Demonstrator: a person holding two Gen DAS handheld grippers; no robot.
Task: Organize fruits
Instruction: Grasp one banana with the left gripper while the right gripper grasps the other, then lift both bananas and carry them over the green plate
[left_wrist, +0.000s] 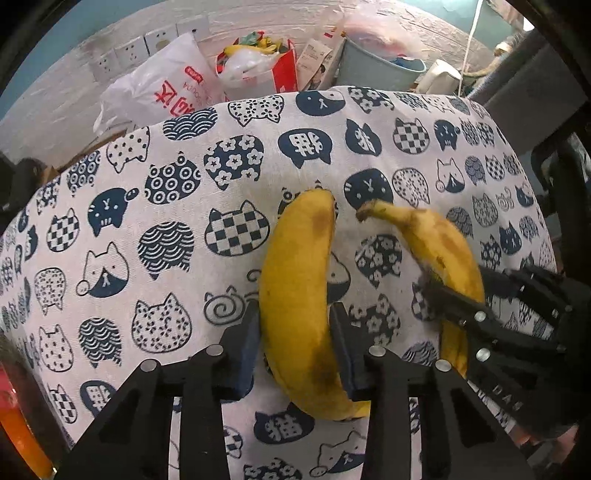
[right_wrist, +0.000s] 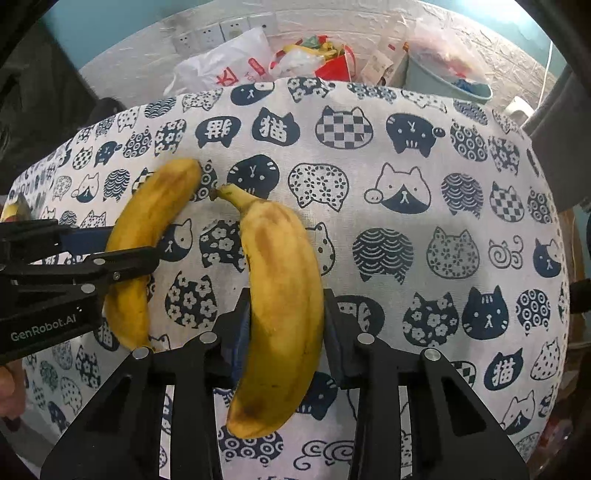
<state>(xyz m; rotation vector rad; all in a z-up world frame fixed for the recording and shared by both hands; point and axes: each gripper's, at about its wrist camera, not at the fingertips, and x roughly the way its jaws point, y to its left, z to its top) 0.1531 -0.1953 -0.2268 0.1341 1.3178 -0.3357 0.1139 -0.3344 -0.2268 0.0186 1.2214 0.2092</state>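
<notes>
My left gripper (left_wrist: 293, 325) is shut on a stemless yellow banana (left_wrist: 295, 295) and holds it over the cat-print tablecloth (left_wrist: 147, 221). My right gripper (right_wrist: 286, 314) is shut on a second banana with a brown stem (right_wrist: 284, 295). In the left wrist view the right gripper (left_wrist: 461, 306) and its banana (left_wrist: 439, 243) show at the right. In the right wrist view the left gripper (right_wrist: 122, 258) and its banana (right_wrist: 151, 218) show at the left. The two bananas lie side by side, their far ends close together.
Beyond the table's far edge stand a white plastic bag (left_wrist: 162, 85), a red bag of items (left_wrist: 258, 62), a grey-blue bucket (left_wrist: 376, 66) and a white kettle (left_wrist: 439, 77). An orange object (left_wrist: 18, 435) sits at the lower left.
</notes>
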